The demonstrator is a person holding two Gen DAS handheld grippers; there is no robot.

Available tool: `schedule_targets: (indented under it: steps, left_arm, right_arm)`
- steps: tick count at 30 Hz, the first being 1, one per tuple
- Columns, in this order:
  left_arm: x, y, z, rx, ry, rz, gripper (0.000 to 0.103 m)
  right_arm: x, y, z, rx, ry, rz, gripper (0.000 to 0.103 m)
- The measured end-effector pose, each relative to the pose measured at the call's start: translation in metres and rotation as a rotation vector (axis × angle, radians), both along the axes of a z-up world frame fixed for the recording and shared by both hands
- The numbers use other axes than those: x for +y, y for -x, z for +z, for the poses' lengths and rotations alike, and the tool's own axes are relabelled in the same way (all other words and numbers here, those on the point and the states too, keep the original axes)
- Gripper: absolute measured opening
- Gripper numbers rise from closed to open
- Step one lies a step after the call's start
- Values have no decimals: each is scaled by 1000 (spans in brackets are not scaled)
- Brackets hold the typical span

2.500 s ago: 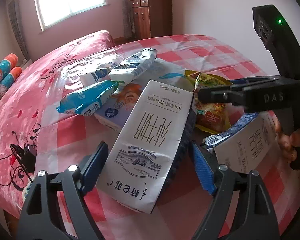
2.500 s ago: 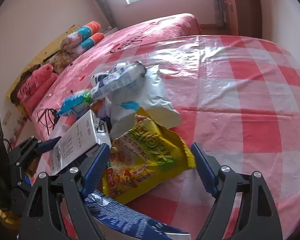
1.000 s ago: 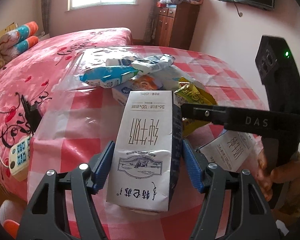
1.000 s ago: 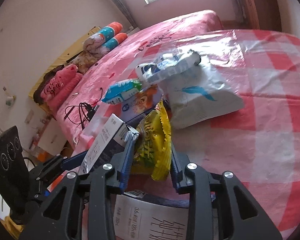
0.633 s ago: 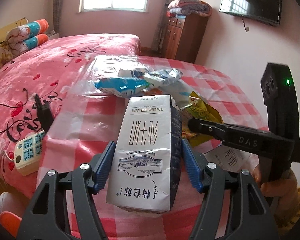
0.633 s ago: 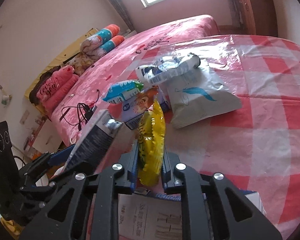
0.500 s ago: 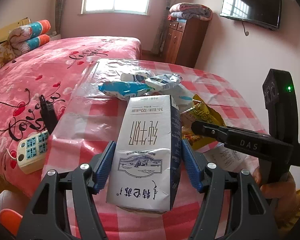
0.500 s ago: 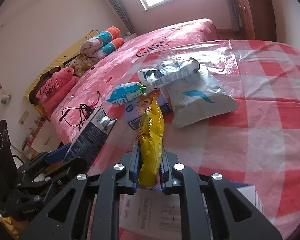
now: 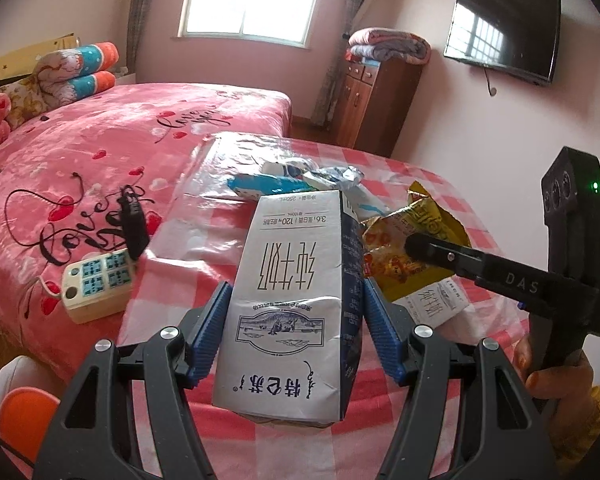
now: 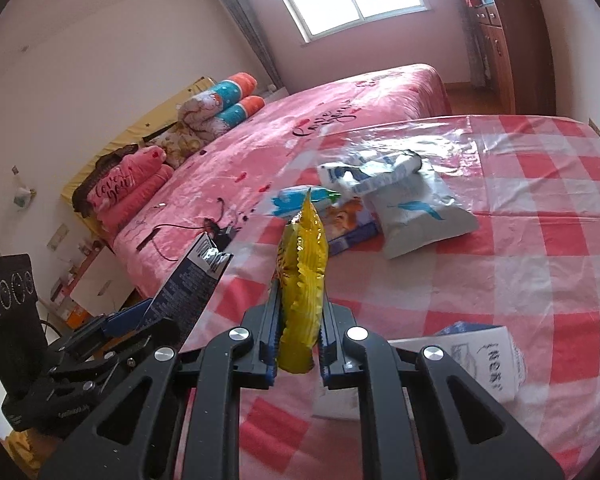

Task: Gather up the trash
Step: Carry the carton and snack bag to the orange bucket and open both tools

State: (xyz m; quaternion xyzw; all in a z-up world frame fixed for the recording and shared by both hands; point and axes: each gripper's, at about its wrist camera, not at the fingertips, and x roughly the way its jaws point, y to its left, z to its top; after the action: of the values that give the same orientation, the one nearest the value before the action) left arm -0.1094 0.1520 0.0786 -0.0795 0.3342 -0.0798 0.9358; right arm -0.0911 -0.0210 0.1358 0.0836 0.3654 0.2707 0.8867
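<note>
Between the left gripper's (image 9: pixel 296 328) fingers sits a clamped milk carton (image 9: pixel 292 304); the right gripper's (image 10: pixel 299 344) fingers pinch a yellow snack bag (image 10: pixel 303 276) above the tabletop (image 10: pixel 540 264).

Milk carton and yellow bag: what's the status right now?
Left gripper shut on milk carton. Right gripper shut on yellow snack bag. Both lifted off checked table. More wrappers remain.
</note>
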Motion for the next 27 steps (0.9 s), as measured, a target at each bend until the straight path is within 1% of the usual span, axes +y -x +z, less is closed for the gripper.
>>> schedule_targets:
  steps: [3,9,12,15,22,27]
  left_arm:
    - [9,14,8,-19,7,24,66]
    - [38,44,19,-37,44,90,66]
    - [57,62,23,-42,37,139,66]
    - [83,82,23,-43,35,211,66]
    - [151,125,12,-15,25,399,66]
    - [191,152,-9,39,33,512,66]
  right_arm:
    - [9,12,6,-9,-5,25,16]
    - [41,35,13,-2,-16,125,16]
    - [66,47,16,7,-19,192,16]
    - [92,59,14,20,-16,266,16]
    - [162,91,0,55,37,444,16]
    - [208,113,-13,70,88,551,16]
